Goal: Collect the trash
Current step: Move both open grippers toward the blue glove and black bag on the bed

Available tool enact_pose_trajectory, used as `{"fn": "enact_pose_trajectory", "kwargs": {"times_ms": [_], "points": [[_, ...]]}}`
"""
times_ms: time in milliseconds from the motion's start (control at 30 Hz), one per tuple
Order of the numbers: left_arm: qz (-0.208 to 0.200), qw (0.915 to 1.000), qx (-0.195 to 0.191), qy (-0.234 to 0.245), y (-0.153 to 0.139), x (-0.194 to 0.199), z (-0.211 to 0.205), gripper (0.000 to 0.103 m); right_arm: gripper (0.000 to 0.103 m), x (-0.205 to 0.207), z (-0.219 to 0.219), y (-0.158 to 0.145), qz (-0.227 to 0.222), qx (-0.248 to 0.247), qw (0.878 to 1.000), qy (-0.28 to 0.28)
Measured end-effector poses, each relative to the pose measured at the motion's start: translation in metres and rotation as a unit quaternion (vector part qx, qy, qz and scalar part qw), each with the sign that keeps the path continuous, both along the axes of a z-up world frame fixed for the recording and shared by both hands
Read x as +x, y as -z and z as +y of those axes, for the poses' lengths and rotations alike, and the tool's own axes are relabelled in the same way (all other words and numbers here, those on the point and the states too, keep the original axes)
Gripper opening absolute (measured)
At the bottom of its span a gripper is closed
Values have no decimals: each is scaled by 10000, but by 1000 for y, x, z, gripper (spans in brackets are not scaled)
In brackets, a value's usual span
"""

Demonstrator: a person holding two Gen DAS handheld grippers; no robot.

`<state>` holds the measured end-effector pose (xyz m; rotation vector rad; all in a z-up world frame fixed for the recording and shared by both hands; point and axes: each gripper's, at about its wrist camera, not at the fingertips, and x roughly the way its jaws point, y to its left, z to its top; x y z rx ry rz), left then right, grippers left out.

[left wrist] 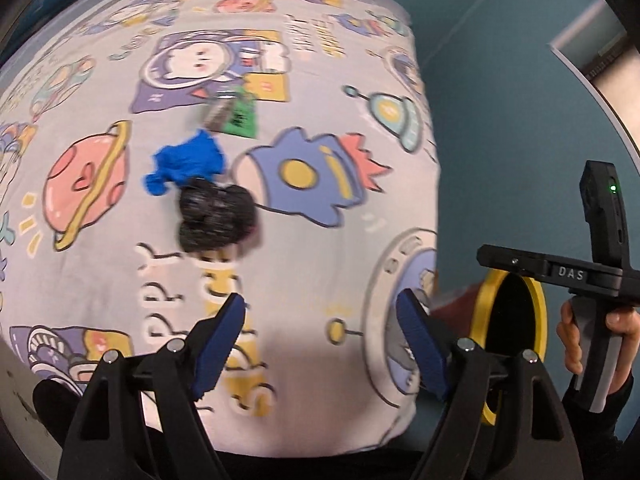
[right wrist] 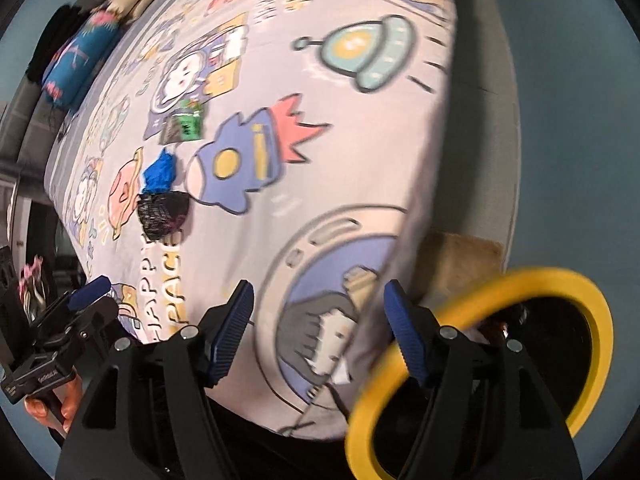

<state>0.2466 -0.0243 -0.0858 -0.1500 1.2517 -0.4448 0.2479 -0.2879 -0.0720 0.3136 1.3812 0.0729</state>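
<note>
Both grippers hang over the near edge of the bed, jaws apart, nothing between them. Left gripper (left wrist: 320,344) is spread wide w/ only bedsheet (left wrist: 320,208) showing in the gap; right gripper (right wrist: 318,332) is also parted and empty, sitting btwn the sheet edge and the yellow-rimmed bin (right wrist: 596,320).

Trash is farther in on the bed, well apart from both tools: a crumpled black bag (left wrist: 216,216), a blue wad (left wrist: 186,166) touching its far-left side, and a green wrapper (left wrist: 236,114) a bit beyond those.

Risks, as I judge them: black bag and blue wad touch, so a pinch on one may drag or flick the other. Sheet is soft and loose, so closing low could catch fabric w/ the trash. Wrapper lies flat, prob hard to get a finger under. The bin stands on the floor beside the bed at near right, so a light piece could slip out on the carry and miss the opening.

Surface: pale cartoon space-print sheet w/ rockets, UFOs, planets. Floor is teal-blue. Folded bedding (right wrist: 80,56) is stacked at the far-left end. Frames are motion-blurred, so fine detail is unclear.
</note>
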Motion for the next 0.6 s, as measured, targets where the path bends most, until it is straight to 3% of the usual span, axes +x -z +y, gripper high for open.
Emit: {"fn": "enact_pose_trajectory", "kwargs": {"times_ms": [367, 600], "points": [[202, 9944, -41, -1039, 43, 33, 50, 75, 70, 102, 83, 20, 184, 479, 9943, -939], [382, 9874, -210, -1519, 70, 48, 64, 74, 78, 163, 135, 41, 246, 441, 9856, -1615]]}}
